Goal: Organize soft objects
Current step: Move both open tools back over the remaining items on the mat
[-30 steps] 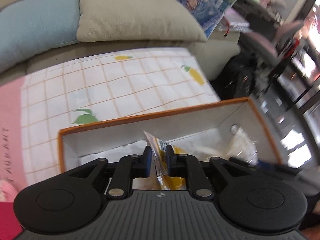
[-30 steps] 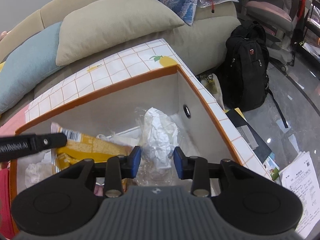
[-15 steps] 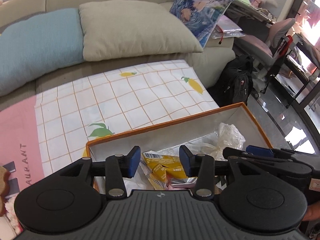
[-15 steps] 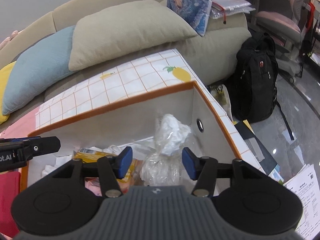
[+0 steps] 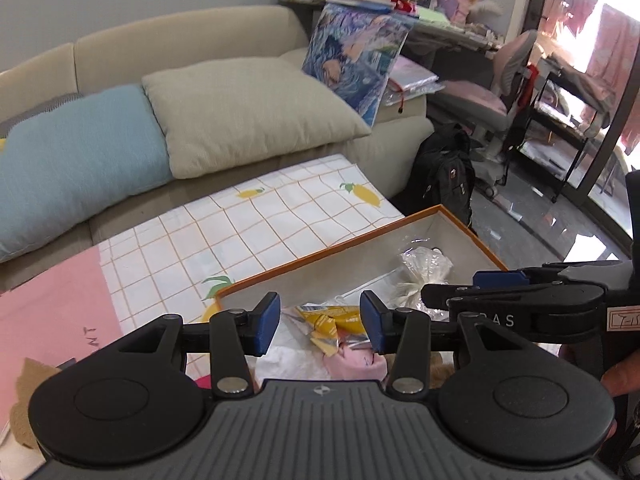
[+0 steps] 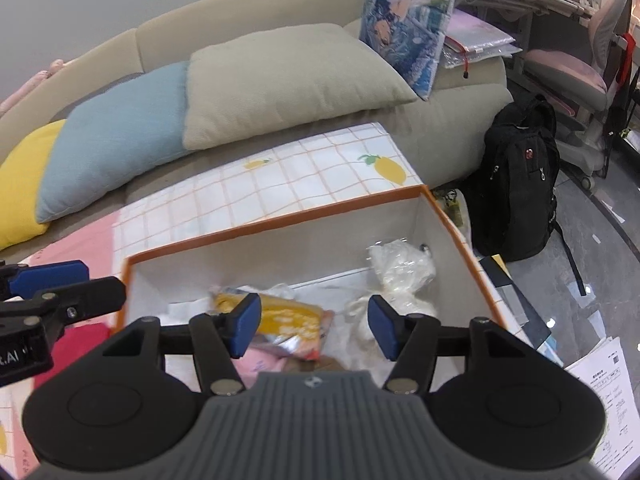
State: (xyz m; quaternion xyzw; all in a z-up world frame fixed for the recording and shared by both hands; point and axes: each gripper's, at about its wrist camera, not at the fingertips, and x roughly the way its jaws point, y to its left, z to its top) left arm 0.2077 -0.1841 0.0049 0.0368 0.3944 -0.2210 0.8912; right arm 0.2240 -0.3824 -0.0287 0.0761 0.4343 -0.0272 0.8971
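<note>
Sofa cushions behind, lemon-print checked cloth (image 5: 256, 232) under an orange-rimmed box (image 6: 280, 227).

Both the left gripper (image 5: 319, 322) and right gripper (image 6: 314, 322) hover above the box with jaws spread, grasping nothing. Inside lie a crinkly yellow snack packet (image 6: 280, 318), a knotted clear plastic bag (image 6: 400, 276) at two o'clock, and something soft and pink (image 5: 356, 364).

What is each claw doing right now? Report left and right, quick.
Left claw: open, holding nothing, above the orange-rimmed box.
Right claw: open, holding nothing, above the same box.
</note>
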